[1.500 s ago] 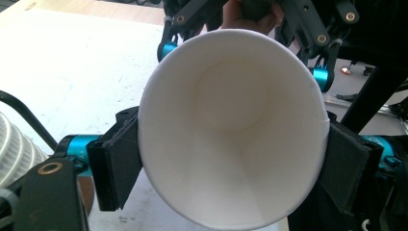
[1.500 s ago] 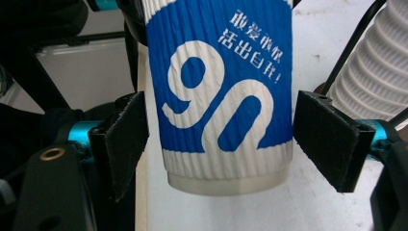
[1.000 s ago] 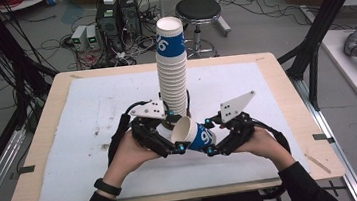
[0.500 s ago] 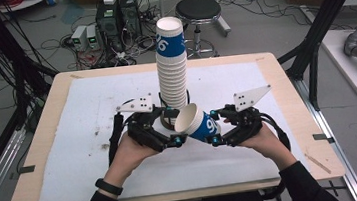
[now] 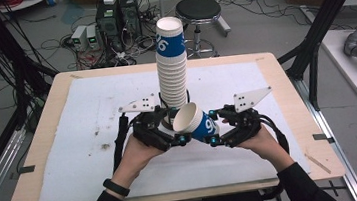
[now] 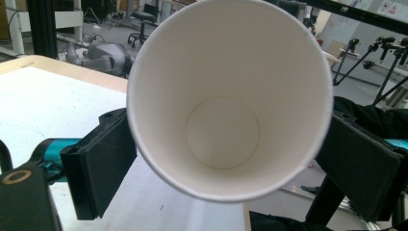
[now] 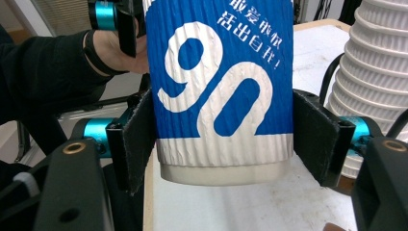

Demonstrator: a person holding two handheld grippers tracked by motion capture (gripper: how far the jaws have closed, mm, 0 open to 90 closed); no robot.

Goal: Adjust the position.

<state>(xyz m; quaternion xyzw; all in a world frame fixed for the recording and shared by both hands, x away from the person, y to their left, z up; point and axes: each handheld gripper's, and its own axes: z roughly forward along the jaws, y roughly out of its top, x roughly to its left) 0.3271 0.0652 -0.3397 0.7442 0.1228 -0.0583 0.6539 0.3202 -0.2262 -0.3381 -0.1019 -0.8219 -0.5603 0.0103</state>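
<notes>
One paper cup is off the cup stack and held in the air just in front of the stack's base, tilted on its side with its mouth toward the left; judging from this, the pull-off step looks done and what remains is probably setting the cup down on the table or handing it over (no other loose cups lie there). The left gripper sits just left of the stack's base, jaws spread wide, flanking the cup's rim; its own view looks straight into the cup, and the jaws have just been opening, pads apparently beside the rim rather than pressing. The right gripper, right of the stack's base, is clamped on the cup's blue ribbed wall near the bottom, both pads against it.
</notes>
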